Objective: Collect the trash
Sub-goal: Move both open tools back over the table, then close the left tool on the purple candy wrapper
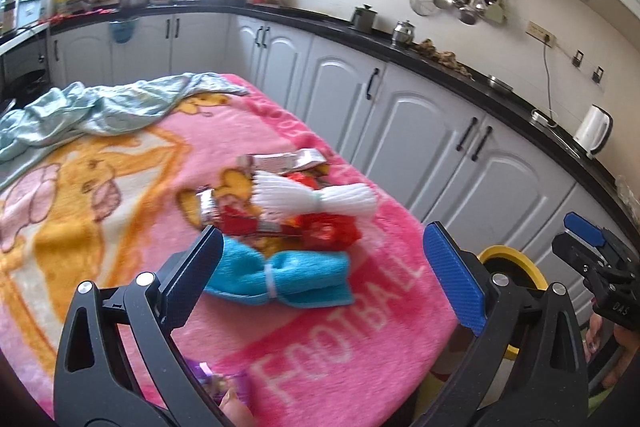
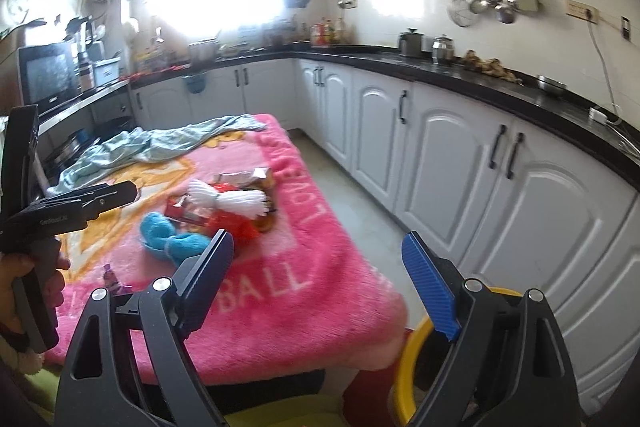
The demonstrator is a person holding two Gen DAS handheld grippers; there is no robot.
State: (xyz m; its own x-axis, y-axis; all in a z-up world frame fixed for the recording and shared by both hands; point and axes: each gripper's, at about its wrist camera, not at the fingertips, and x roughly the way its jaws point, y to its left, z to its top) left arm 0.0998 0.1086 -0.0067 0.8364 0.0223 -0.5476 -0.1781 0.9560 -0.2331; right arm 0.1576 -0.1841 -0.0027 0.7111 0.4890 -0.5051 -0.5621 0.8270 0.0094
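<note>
Grippers spread wide and empty above the pink blanket.
Left gripper and right gripper grasp nothing; wrappers, white netting and blue cloth lie just ahead of the fingertips.

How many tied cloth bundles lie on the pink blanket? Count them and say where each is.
2. The blue bundle lies at the near edge of the wrapper pile; the white bundle lies just behind it, on top of the red wrappers. Others may be hidden underneath.

My blanket was pink with white lettering and orange cartoon figures; a blue cloth bundle, white bundle and red wrappers lay there.
</note>
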